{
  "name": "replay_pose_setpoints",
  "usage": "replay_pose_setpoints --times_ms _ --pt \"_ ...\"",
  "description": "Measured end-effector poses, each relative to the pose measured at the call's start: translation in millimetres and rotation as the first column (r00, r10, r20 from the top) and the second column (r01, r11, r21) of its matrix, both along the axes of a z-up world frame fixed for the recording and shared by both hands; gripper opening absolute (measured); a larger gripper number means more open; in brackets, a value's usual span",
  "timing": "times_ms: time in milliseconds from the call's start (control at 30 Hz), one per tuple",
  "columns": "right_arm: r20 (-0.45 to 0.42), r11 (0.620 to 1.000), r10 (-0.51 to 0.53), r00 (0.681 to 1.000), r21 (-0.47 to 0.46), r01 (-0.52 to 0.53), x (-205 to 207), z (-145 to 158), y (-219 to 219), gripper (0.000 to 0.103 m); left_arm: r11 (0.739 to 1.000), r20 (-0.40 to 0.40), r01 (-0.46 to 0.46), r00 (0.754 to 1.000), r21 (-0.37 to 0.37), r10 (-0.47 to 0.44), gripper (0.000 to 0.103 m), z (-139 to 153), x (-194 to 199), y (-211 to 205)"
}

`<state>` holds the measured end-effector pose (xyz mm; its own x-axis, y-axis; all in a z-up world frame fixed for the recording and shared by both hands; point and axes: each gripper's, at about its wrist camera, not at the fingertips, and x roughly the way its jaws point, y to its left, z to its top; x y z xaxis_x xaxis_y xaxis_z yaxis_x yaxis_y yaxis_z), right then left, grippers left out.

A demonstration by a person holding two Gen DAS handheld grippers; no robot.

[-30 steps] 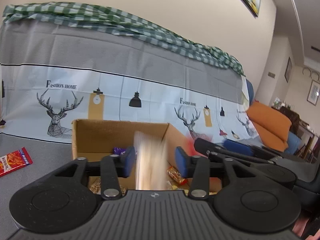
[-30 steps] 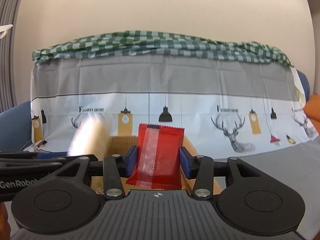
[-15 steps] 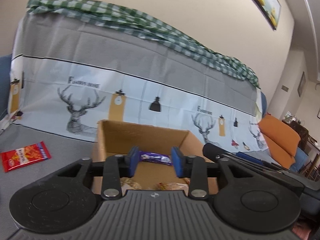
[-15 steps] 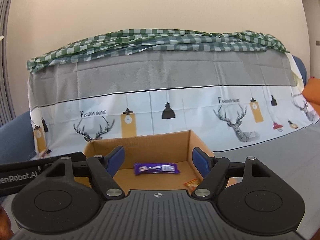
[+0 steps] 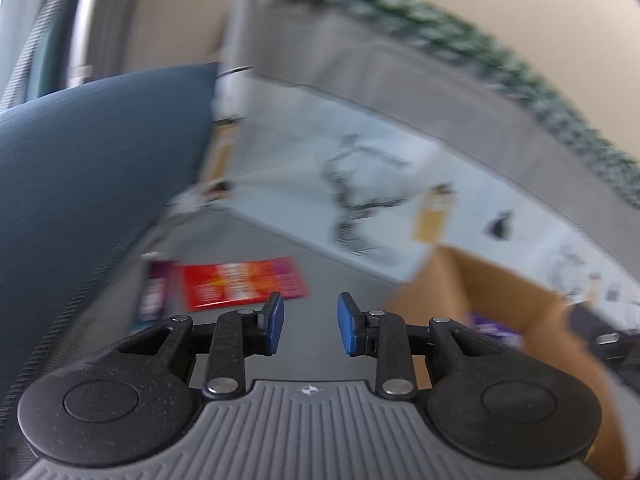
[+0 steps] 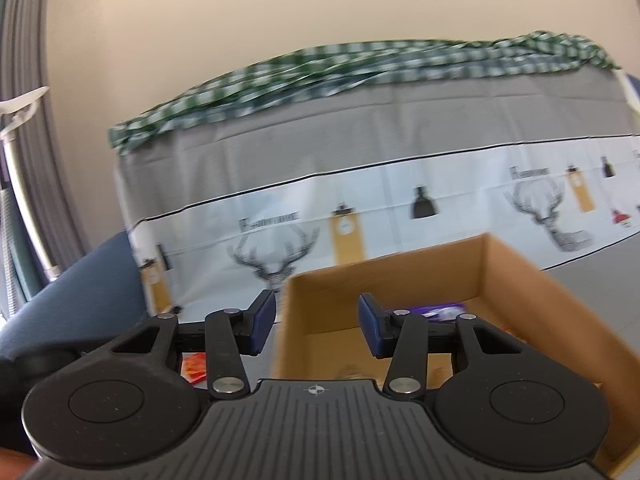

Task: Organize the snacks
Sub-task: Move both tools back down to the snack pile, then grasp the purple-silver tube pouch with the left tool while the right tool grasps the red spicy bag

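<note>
I am pointing the left gripper (image 5: 307, 323) at the red snack packet (image 5: 241, 282), which is lying flat on the grey cover (image 5: 320, 264) beside a dark purple packet (image 5: 153, 296). Its jaws are standing apart and holding nothing. The packet is looking thin, light and probably slippery, so I am judging an edge the best place to pinch. The right gripper (image 6: 317, 328) is also standing wide and empty over the cardboard box (image 6: 516, 280), where a purple bar (image 6: 438, 311) is lying inside.
</note>
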<state>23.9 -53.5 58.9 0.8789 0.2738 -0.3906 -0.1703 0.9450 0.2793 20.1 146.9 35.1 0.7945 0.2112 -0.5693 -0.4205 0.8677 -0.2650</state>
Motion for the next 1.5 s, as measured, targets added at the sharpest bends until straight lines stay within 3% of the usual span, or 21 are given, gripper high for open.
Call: replay_pose_setpoints --times_ms 67,167,267,400,600,633,667,700,933,1200,1367,1500 --pt "-0.003 1.000 0.030 1.000 0.005 -0.030 -0.9 0.0 12.1 0.044 0.998 -0.027 -0.058 0.998 0.034 0.059 0.045 -13.3 -2.0 14.1" --pt "-0.011 0.997 0.074 0.997 0.010 -0.074 -2.0 -1.4 27.4 0.044 0.985 -0.070 -0.126 0.988 0.116 0.134 0.072 -37.4 -4.9 30.6" --pt "-0.021 0.995 0.097 0.995 0.006 -0.097 -2.6 -2.6 38.2 0.044 0.972 -0.163 -0.202 0.962 0.121 0.221 0.074 -60.4 0.4 51.6" --pt "-0.028 0.994 0.112 0.993 0.000 -0.112 -2.7 -4.0 46.2 0.044 0.955 -0.226 -0.271 0.929 0.123 0.293 0.075 -74.2 5.8 72.0" --pt "-0.071 0.989 0.144 0.987 -0.005 -0.145 2.2 -13.2 58.7 0.045 0.960 -0.289 -0.260 0.916 0.103 0.279 0.072 -84.5 10.7 75.5" --pt "-0.072 0.988 0.154 0.985 -0.011 -0.155 1.7 -14.3 61.8 0.045 0.962 -0.290 -0.253 0.917 0.106 0.273 0.069 -83.9 10.2 75.6" --pt "-0.070 0.986 0.163 0.984 -0.023 -0.165 0.8 -14.9 65.2 0.045 0.962 -0.295 -0.250 0.916 0.111 0.272 0.060 -83.5 9.8 75.2" --pt "-0.069 0.984 0.174 0.982 -0.033 -0.177 0.1 -15.3 68.5 0.046 0.961 -0.302 -0.252 0.913 0.114 0.275 0.044 -84.2 9.2 75.3" --pt "-0.133 0.968 0.246 0.960 -0.020 -0.250 14.7 -14.8 92.7 0.055 0.955 -0.291 -0.291 0.910 0.057 0.295 0.038 -80.8 3.0 78.7" --pt "-0.353 0.970 0.244 0.903 0.074 -0.233 77.0 -37.0 146.5 0.060 0.925 -0.279 -0.359 0.907 -0.124 0.314 0.037 -74.1 -23.2 91.5" --pt "-0.511 0.979 0.203 0.835 0.120 -0.164 124.5 -76.6 179.2 0.063 0.916 -0.279 -0.351 0.915 -0.192 0.292 0.037 -73.4 -32.8 97.6" --pt "-0.612 0.993 0.117 0.782 0.091 -0.078 157.9 -110.5 200.7 0.068 0.917 -0.296 -0.343 0.915 -0.206 0.275 0.038 -71.8 -40.9 97.1"
